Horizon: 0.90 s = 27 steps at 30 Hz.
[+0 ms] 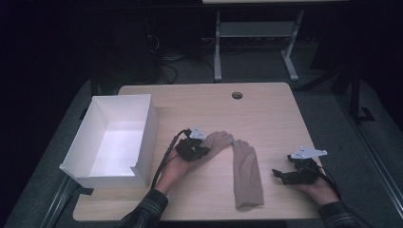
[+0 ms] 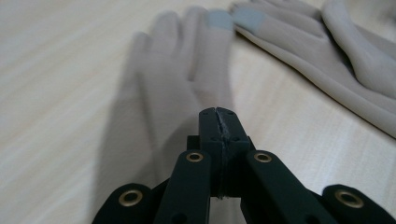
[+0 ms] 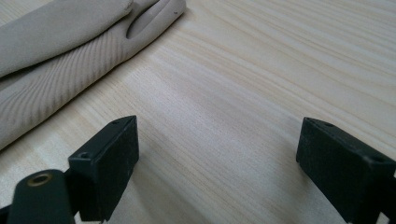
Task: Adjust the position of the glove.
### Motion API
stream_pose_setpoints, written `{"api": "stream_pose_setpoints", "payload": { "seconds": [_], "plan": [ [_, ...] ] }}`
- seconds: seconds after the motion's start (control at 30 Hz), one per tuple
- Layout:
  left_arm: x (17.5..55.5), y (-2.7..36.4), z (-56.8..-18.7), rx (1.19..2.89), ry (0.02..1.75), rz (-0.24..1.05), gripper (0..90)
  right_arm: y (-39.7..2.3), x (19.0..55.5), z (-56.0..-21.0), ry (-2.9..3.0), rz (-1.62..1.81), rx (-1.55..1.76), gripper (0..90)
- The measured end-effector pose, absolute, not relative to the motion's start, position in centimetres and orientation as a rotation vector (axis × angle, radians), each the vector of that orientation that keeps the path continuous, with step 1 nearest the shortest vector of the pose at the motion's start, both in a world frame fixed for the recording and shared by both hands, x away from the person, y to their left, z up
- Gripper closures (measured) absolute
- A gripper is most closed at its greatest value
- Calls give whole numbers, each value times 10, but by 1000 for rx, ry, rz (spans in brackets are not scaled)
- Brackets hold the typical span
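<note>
Two beige gloves lie mid-table. The left glove (image 1: 219, 141) (image 2: 173, 70) runs diagonally, and its grey fingertips meet those of the right glove (image 1: 247, 173) (image 2: 327, 56), which lies straight with its cuff toward the front edge. My left gripper (image 1: 199, 149) (image 2: 218, 116) is over the left glove's palm end, its jaws pressed together with a thin sliver of fabric pinched in the seam. My right gripper (image 1: 278, 175) (image 3: 219, 140) rests to the right of the right glove (image 3: 56, 70), open over bare wood with nothing between its jaws.
A white open box (image 1: 147, 128) stands at the table's left side, close to my left hand. A round cable hole (image 1: 236, 95) sits near the far edge. A metal-legged bench (image 1: 256, 33) stands on the floor beyond the table.
</note>
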<state>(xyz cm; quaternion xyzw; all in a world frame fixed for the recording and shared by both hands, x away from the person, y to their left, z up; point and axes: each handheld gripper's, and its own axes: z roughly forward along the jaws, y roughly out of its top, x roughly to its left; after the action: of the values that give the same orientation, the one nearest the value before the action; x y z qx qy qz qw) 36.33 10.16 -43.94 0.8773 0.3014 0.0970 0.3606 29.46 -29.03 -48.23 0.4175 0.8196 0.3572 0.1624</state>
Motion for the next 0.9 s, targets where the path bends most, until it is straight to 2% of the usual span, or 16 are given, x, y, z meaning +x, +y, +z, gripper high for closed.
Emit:
{"api": "stream_pose_setpoints", "payload": {
  "seconds": [0.37,0.9],
  "plan": [
    [380,142,-445,2209,977,331,897,-290,295,-482,2340,1022,1187,124],
    [368,141,-455,2296,941,312,898,-290,295,-482,2342,1024,1184,124]
  ]
}}
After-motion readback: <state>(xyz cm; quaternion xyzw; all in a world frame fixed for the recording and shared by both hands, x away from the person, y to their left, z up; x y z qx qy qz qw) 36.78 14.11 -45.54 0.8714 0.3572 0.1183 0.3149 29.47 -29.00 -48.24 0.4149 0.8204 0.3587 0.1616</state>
